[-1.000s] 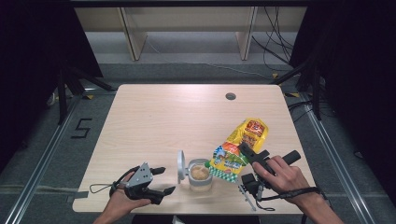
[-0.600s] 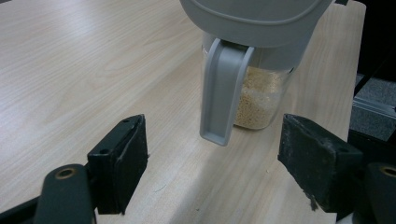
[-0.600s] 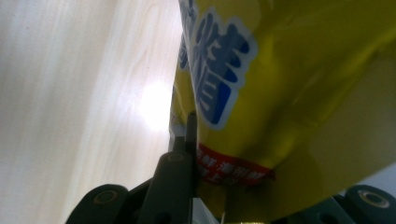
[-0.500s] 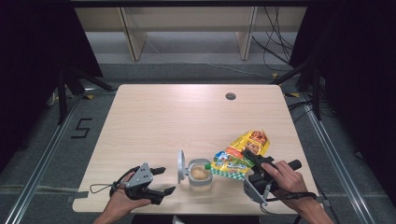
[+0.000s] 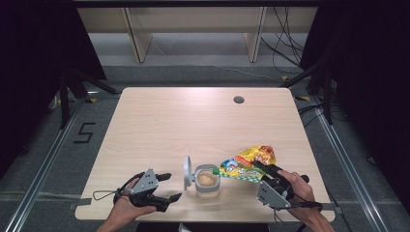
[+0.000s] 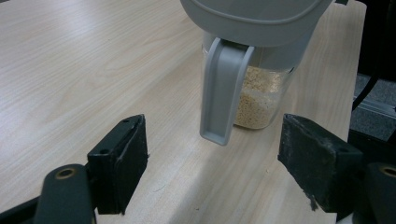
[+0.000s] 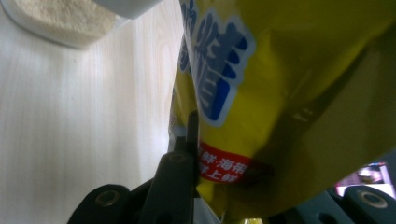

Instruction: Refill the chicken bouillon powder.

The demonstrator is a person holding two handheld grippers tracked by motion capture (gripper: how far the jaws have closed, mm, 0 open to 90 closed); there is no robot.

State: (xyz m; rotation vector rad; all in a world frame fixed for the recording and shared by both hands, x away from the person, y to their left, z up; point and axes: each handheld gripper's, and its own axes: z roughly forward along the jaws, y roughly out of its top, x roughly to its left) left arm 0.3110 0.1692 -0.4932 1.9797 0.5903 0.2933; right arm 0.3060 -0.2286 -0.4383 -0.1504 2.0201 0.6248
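Right gripper point(image 5: 263, 170) clamps the yellow snack bag point(image 5: 247, 162), jaws narrow on its lower edge. Versus a second ago, the bag sits lower and flatter, mouth end just right of the open jar point(image 5: 207, 181), probably touching the rim, hard to tell. Jar holds pale granules, lid point(image 5: 186, 172) standing upright on its left. Left gripper point(image 5: 167, 186) left of jar, jaws wide, empty, unmoved.

Wooden table point(image 5: 183, 121), open jar point(image 5: 207, 182) on it
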